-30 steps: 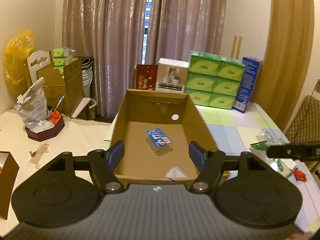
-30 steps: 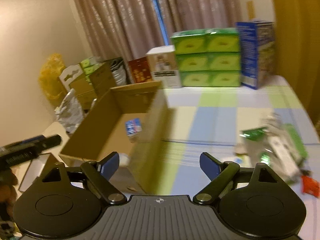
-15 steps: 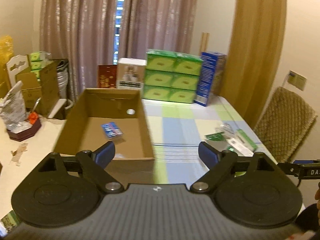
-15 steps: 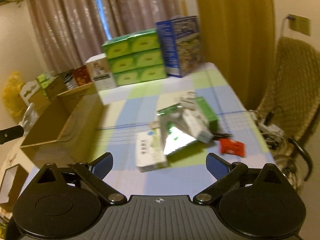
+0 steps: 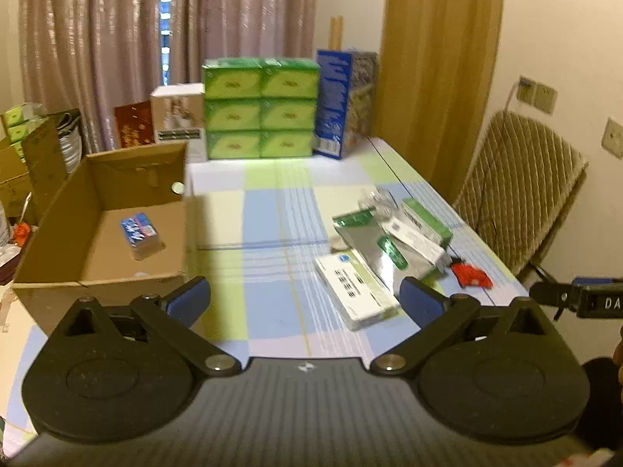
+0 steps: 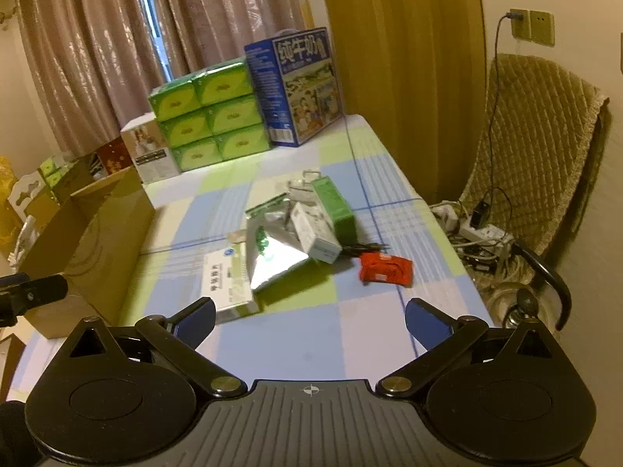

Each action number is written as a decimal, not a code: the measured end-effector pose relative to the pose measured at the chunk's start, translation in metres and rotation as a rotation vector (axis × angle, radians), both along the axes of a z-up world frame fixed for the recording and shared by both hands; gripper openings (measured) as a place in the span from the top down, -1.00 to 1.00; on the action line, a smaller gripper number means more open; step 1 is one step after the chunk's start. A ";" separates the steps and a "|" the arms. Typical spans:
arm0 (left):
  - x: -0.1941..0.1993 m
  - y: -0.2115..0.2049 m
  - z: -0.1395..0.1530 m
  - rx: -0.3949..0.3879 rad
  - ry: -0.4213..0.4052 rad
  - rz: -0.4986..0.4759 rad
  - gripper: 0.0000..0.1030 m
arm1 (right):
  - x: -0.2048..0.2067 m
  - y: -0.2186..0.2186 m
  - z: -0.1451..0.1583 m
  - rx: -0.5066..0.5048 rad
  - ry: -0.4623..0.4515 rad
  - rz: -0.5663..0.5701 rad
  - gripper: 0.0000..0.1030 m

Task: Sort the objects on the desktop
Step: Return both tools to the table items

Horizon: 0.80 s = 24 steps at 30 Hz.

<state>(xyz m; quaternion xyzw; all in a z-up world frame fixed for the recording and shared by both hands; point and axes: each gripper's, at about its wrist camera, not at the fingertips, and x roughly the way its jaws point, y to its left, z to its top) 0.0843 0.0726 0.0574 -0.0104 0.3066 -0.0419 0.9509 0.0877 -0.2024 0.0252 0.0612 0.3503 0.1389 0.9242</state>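
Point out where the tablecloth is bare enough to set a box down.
Bare: the strip between the cardboard box and the packet pile, running back to the green cartons. Also the near edge before the white box. Crowded: the pile itself.

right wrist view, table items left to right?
cardboard box → white medicine box → silver foil pouch → red packet

Tablecloth (image 6: 296, 334): blue, green, white checks. Cardboard box (image 5: 58, 214): brown. Small pack (image 5: 138, 229) inside: blue. Wrapper (image 6: 385, 268): red. Foil pouch (image 6: 272, 257): silver. 6 stacked boxes (image 5: 259, 113): green. Curtains (image 5: 97, 46): shiny taupe.
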 end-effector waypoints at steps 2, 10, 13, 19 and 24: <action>0.004 -0.008 -0.007 0.008 0.015 -0.015 -0.97 | 0.003 -0.003 -0.004 -0.006 0.004 0.000 -0.96; 0.029 -0.032 -0.030 0.030 0.066 -0.055 -0.97 | 0.023 -0.012 -0.019 -0.050 0.001 0.003 -0.96; 0.041 -0.040 -0.041 0.036 0.085 -0.065 -0.97 | 0.035 -0.015 -0.027 -0.058 0.014 0.003 -0.96; 0.067 -0.057 -0.065 0.061 0.113 -0.095 -0.97 | 0.057 -0.015 -0.044 -0.092 0.031 0.012 -0.96; 0.091 -0.070 -0.087 0.078 0.144 -0.116 -0.97 | 0.078 -0.013 -0.056 -0.091 0.048 0.008 -0.96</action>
